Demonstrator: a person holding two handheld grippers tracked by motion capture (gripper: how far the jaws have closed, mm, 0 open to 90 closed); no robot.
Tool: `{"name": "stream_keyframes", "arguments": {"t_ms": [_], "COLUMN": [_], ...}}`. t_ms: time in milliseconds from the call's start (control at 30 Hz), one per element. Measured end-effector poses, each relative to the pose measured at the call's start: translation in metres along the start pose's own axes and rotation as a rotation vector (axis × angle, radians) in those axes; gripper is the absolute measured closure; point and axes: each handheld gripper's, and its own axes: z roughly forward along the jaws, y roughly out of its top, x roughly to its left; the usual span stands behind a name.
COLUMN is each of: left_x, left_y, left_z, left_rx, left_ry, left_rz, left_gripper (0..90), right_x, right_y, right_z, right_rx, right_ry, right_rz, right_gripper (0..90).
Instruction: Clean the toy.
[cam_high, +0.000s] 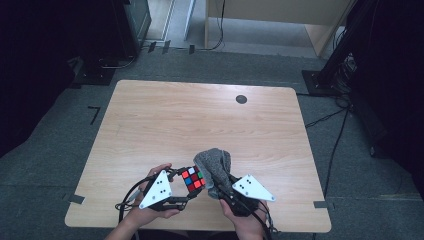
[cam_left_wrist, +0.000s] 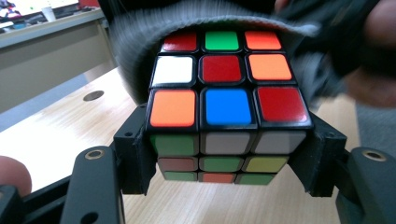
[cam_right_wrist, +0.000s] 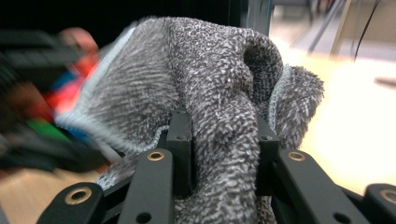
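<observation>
A scrambled puzzle cube (cam_high: 193, 179) (cam_left_wrist: 223, 100) with coloured squares is held just above the wooden table (cam_high: 200, 120), near its front edge. My left gripper (cam_high: 186, 189) (cam_left_wrist: 226, 161) is shut on the cube, its black jaws pressing on the two opposite sides. A bunched grey cloth (cam_high: 215, 167) (cam_right_wrist: 210, 93) is clamped in my right gripper (cam_high: 223, 192) (cam_right_wrist: 224, 154). The cloth lies against the far right side of the cube and drapes over its top edge (cam_left_wrist: 205, 18). A hand holds each gripper from below.
A small dark round cap (cam_high: 241, 99) (cam_left_wrist: 93, 95) is set in the table near its far edge. Cables (cam_high: 330, 117) run over the grey floor at the right, near black stands (cam_high: 345, 45). A pale desk (cam_left_wrist: 46, 51) stands beyond the table.
</observation>
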Motion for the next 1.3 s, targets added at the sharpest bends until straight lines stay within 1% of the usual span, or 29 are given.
{"name": "stream_keyframes", "arguments": {"t_ms": [67,133,167,233,267,333,367,433,467,500,567,600,633,667,700,733,767,800,833,867,933,967,1000,1067,1133,1167,1233,1267,1300], "left_x": [0.001,0.001,0.001,0.0,0.0,0.0,0.001,0.006,0.008,0.009,0.012,0.013,0.014,0.013,0.01,0.008,0.006,0.003,0.002,0.003,0.005,0.006,0.007,0.007,0.005,0.003,-0.002,-0.005,-0.009], "left_y": [0.0,0.0,-0.001,-0.002,-0.002,0.0,0.001,0.003,0.004,0.004,0.001,-0.001,-0.002,-0.002,-0.001,0.0,0.002,0.004,0.005,0.006,0.005,0.005,0.004,0.002,0.001,0.0,0.0,0.0,0.0], "left_z": [0.0,0.002,0.002,0.005,0.005,0.005,0.002,-0.003,-0.003,-0.004,-0.003,-0.001,0.0,0.001,0.002,0.003,0.002,0.002,0.002,0.001,-0.001,-0.001,-0.001,0.0,0.003,0.005,0.009,0.011,0.013], "left_rx": [-0.001,0.012,0.02,0.033,0.035,0.038,0.023,-0.019,-0.023,-0.017,0.015,0.038,0.052,0.062,0.06,0.056,0.048,0.04,0.04,0.035,0.024,0.034,0.046,0.059,0.081,0.094,0.118,0.125,0.127], "left_ry": [0.004,0.005,0.003,0.004,0.001,0.002,-0.011,-0.026,-0.019,-0.003,0.018,0.019,0.019,0.02,0.012,0.007,-0.001,-0.005,0.006,0.0,0.001,0.011,0.021,0.03,0.041,0.046,0.049,0.047,0.042], "left_rz": [-0.008,-0.006,-0.004,-0.004,-0.006,-0.012,-0.029,-0.068,-0.072,-0.072,-0.071,-0.073,-0.075,-0.069,-0.054,-0.045,-0.035,-0.028,-0.015,-0.018,-0.024,-0.02,-0.017,-0.007,0.012,0.025,0.05,0.065,0.081], "left_gripper": [33.8,33.8,33.8,33.9,33.8,33.7,33.7,33.7,33.8,33.8,33.8,33.8,33.8,33.8,33.8,33.8,33.9,33.8,33.6,33.6,33.7,33.7,33.7,33.8,33.8,33.9,33.9,33.9,33.9], "right_x": [-0.003,-0.003,-0.001,0.003,0.006,0.008,0.007,0.0,-0.003,-0.004,-0.006,-0.006,-0.004,-0.003,-0.001,0.001,0.002,0.004,0.005,0.004,0.001,0.0,-0.001,-0.004,0.0,0.003,0.016,0.024,0.033], "right_y": [-0.002,0.003,0.008,0.013,0.014,0.012,0.009,0.002,-0.001,-0.002,0.001,0.004,0.009,0.012,0.014,0.015,0.014,0.011,0.007,0.002,-0.004,-0.004,-0.002,0.006,0.015,0.019,0.025,0.026,0.027], "right_z": [0.001,-0.004,-0.009,-0.015,-0.017,-0.013,-0.01,-0.001,0.002,0.003,-0.001,-0.004,-0.01,-0.013,-0.016,-0.017,-0.015,-0.011,-0.005,-0.001,0.007,0.007,0.004,-0.005,-0.016,-0.021,-0.027,-0.027,-0.025], "right_rx": [0.021,-0.017,-0.06,-0.115,-0.125,-0.094,-0.077,0.022,0.044,0.049,0.025,-0.002,-0.041,-0.062,-0.083,-0.089,-0.078,-0.041,-0.005,0.025,0.093,0.091,0.071,0.011,-0.059,-0.087,-0.12,-0.12,-0.105], "right_ry": [-0.006,-0.003,0.008,0.025,0.028,0.03,0.021,0.03,0.036,0.031,0.015,0.011,0.003,0.0,-0.005,-0.005,0.005,0.024,0.034,0.023,0.045,0.028,0.008,-0.014,-0.049,-0.048,-0.014,0.012,0.031], "right_rz": [0.008,0.018,0.013,-0.007,-0.022,-0.028,-0.008,0.04,0.05,0.057,0.061,0.062,0.048,0.04,0.029,0.022,0.019,0.018,0.013,0.013,0.02,0.018,0.023,0.031,-0.007,-0.036,-0.098,-0.136,-0.18], "right_gripper": [68.8,68.6,68.4,68.1,68.1,68.4,68.5,68.6,68.7,68.7,68.7,68.7,68.7,68.6,68.6,68.5,68.5,68.6,69.1,69.0,69.0,69.0,69.0,69.0,69.0,69.0,68.8,68.6,68.5]}}
